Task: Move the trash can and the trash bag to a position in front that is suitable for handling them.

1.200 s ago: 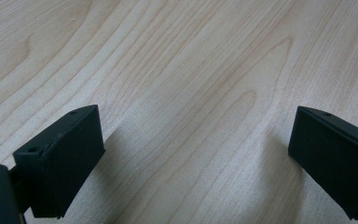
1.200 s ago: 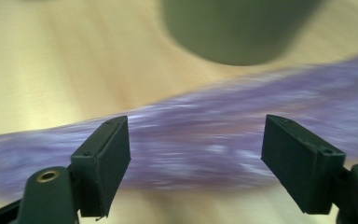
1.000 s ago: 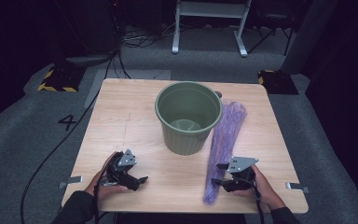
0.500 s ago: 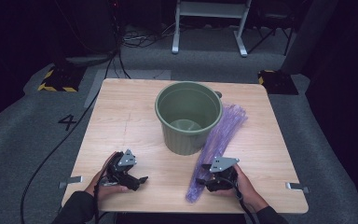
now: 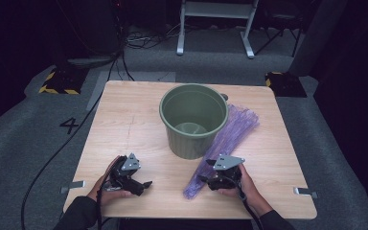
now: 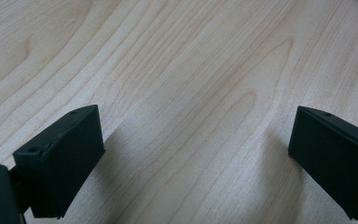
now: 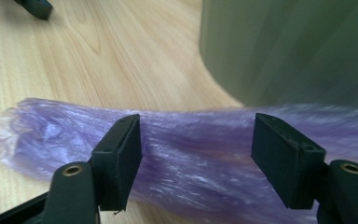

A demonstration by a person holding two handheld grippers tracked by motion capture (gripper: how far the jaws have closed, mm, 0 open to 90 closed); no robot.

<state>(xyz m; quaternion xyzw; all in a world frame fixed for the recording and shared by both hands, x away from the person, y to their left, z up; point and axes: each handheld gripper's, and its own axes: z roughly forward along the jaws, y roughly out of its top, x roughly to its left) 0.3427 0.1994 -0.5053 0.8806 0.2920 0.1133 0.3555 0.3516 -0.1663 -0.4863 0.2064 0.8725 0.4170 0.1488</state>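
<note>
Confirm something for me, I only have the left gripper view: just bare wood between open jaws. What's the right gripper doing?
Observer: The right gripper is open, its jaws over the near end of a purple plastic bag lying on the table.
Operator: Anything else on the table?
Observer: A green bucket stands upright near the middle, with the bag stretched along its right side.
Operator: Where's my left gripper relative to that?
Observer: In the high view the left gripper sits by the near edge, left of the bucket, apart from both the bucket and the bag.
</note>
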